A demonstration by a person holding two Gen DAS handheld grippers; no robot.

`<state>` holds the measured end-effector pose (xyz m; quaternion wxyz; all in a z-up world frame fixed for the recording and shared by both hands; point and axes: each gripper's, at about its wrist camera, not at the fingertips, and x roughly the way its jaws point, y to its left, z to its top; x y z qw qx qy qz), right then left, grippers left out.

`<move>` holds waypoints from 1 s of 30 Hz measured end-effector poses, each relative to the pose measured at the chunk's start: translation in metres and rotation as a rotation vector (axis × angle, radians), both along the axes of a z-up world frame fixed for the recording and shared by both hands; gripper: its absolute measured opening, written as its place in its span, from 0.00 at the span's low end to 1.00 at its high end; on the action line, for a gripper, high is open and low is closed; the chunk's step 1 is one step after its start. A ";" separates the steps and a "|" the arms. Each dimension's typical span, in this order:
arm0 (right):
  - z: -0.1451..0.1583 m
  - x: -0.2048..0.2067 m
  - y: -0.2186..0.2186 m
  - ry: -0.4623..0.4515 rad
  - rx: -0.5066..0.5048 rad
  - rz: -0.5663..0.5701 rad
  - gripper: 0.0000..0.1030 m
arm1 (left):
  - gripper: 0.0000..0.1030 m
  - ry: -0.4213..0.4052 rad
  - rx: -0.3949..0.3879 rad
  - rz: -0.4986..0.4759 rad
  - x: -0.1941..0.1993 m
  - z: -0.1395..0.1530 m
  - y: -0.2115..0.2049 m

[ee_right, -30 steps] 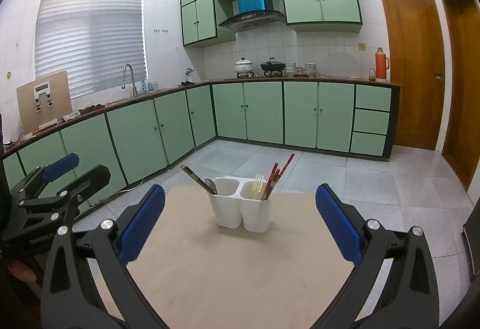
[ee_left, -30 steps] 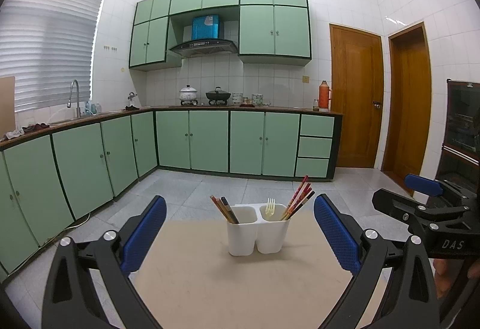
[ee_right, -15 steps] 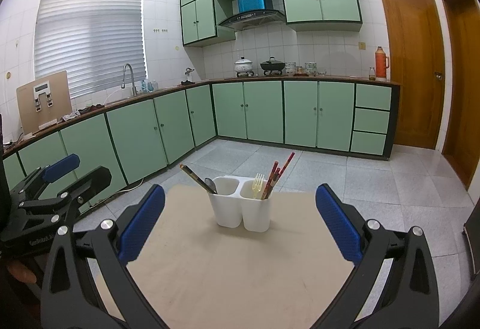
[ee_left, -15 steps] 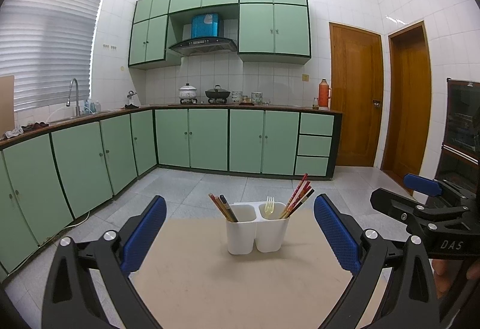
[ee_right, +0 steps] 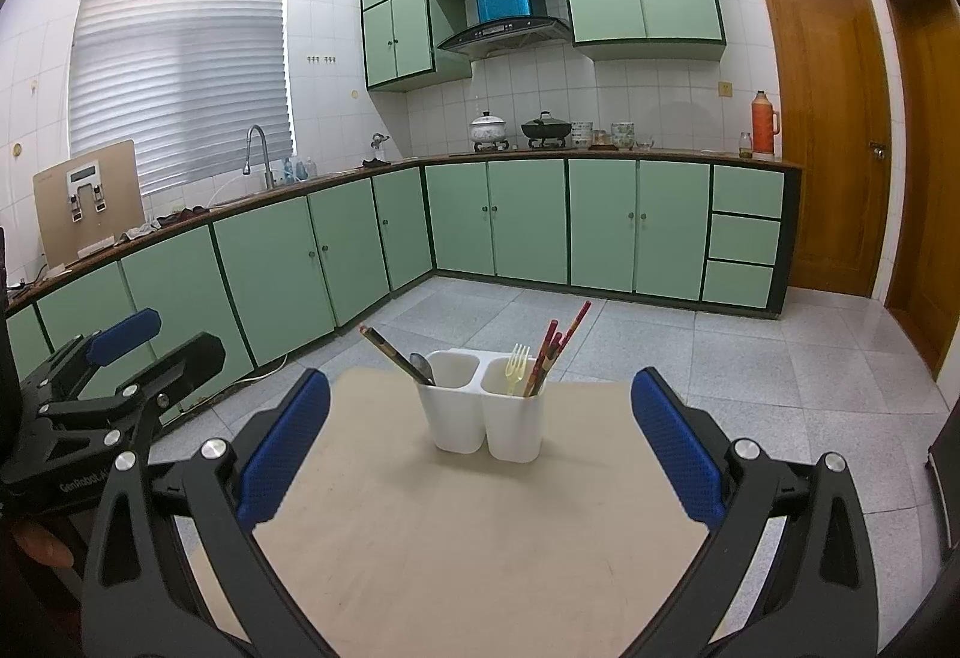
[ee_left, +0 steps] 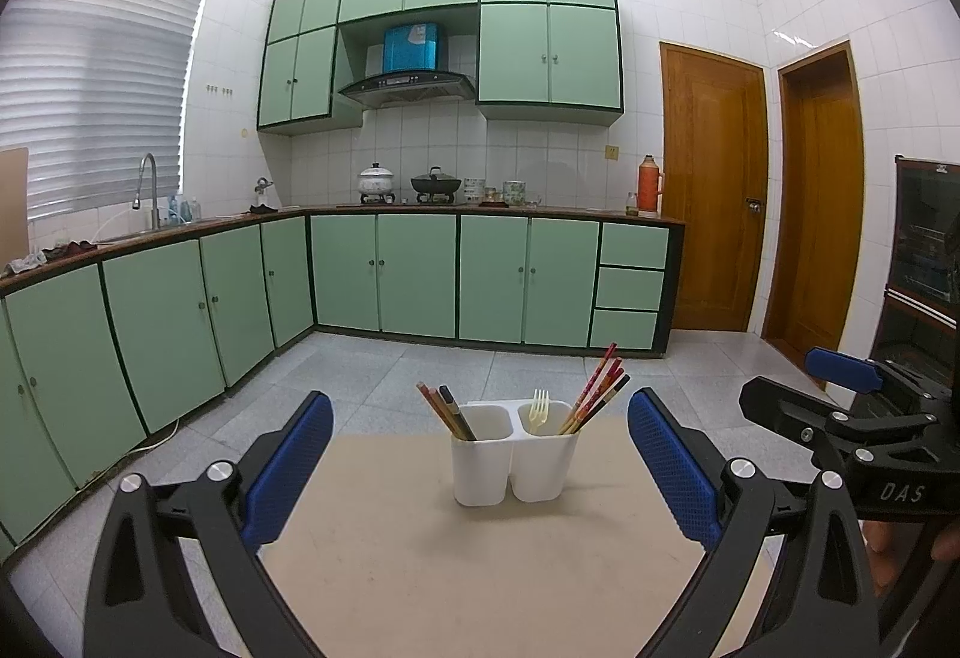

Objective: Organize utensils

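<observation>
Both the left gripper [ee_left: 480, 463] and the right gripper [ee_right: 480, 445] hang spread and empty, the white two-cup holder [ee_left: 515, 457] dead ahead between their fingers on the table [ee_left: 480, 568] — chopsticks [ee_left: 594, 397], fork [ee_left: 539, 409] and spoon [ee_right: 423, 367] already stand in it. Sorting looks unstarted or finished; next, reach forward and pinch one handle.

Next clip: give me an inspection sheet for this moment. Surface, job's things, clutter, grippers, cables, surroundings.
Surface: beige table, bare apart from the holder.
Job's things: white two-cup holder upright near the far edge; left cup holds dark chopsticks and a spoon; right cup holds a yellow fork and red chopsticks.
Clutter: nothing seen on the table.
Grippers: left gripper open, empty; right gripper open, empty; both short of the holder.
Cables: a white cord on the floor by the left cabinets.
Surroundings: green kitchen cabinets, pots on the counter, two wooden doors, tiled floor.
</observation>
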<state>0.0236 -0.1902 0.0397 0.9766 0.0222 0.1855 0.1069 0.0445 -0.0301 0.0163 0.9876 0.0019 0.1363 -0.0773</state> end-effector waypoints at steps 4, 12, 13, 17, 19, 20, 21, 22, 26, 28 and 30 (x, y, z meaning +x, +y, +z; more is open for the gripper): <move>0.000 0.000 0.000 0.001 0.000 0.000 0.95 | 0.94 0.004 -0.001 0.000 0.002 -0.003 0.000; -0.004 0.001 0.004 0.005 -0.001 0.000 0.95 | 0.94 0.007 0.000 0.000 0.003 -0.003 -0.001; -0.005 0.001 0.005 0.006 -0.001 0.000 0.95 | 0.94 0.007 -0.001 0.000 0.004 -0.003 -0.001; -0.007 0.002 0.006 0.008 0.000 0.000 0.95 | 0.94 0.008 0.000 0.001 0.005 -0.005 -0.001; -0.009 0.001 0.008 0.010 -0.001 -0.001 0.95 | 0.94 0.009 -0.001 0.001 0.004 -0.005 -0.001; -0.010 0.001 0.008 0.011 0.000 -0.001 0.95 | 0.94 0.010 -0.001 0.001 0.004 -0.006 -0.001; -0.012 0.003 0.007 0.013 0.001 -0.001 0.95 | 0.94 0.011 -0.001 0.002 0.005 -0.007 -0.001; -0.012 0.003 0.008 0.013 0.000 -0.001 0.95 | 0.94 0.013 -0.001 0.002 0.004 -0.008 -0.001; -0.011 0.004 0.008 0.013 0.000 0.000 0.95 | 0.94 0.017 -0.001 0.003 0.005 -0.010 0.000; -0.014 0.004 0.009 0.015 0.000 0.000 0.95 | 0.94 0.017 -0.002 0.003 0.006 -0.009 0.000; -0.016 0.004 0.009 0.016 0.001 0.001 0.95 | 0.94 0.018 -0.002 0.003 0.007 -0.009 0.000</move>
